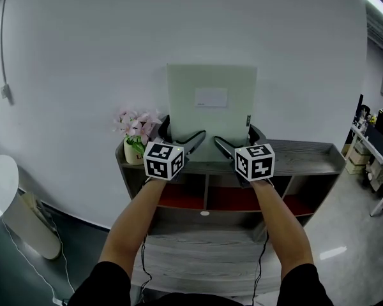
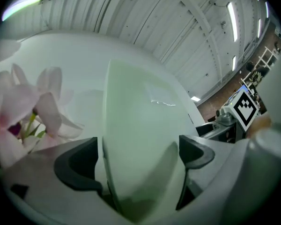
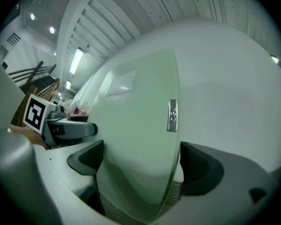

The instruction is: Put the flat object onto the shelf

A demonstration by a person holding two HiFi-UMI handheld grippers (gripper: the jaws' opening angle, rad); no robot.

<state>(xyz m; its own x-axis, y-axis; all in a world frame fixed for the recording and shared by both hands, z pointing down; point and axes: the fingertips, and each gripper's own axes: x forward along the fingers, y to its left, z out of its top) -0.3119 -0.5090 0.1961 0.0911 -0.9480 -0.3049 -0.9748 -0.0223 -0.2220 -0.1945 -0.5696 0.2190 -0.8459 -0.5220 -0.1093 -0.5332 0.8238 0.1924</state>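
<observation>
The left gripper (image 1: 183,132) and right gripper (image 1: 237,136), jaws spread wide, straddle the lower corners of a pale green panel (image 1: 210,116). The panel stands upright atop the grey shelf (image 1: 306,152) against a white wall (image 1: 83,56), just beside pink flowers (image 1: 137,126).

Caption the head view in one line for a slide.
Left gripper and right gripper, jaws apart, straddle a pale green panel standing on the grey shelf beside potted pink flowers.

White label (image 1: 211,97) on flat panel (image 1: 210,129): print too small to read.
Metal tag (image 3: 172,115) at panel's right edge: illegible.
</observation>
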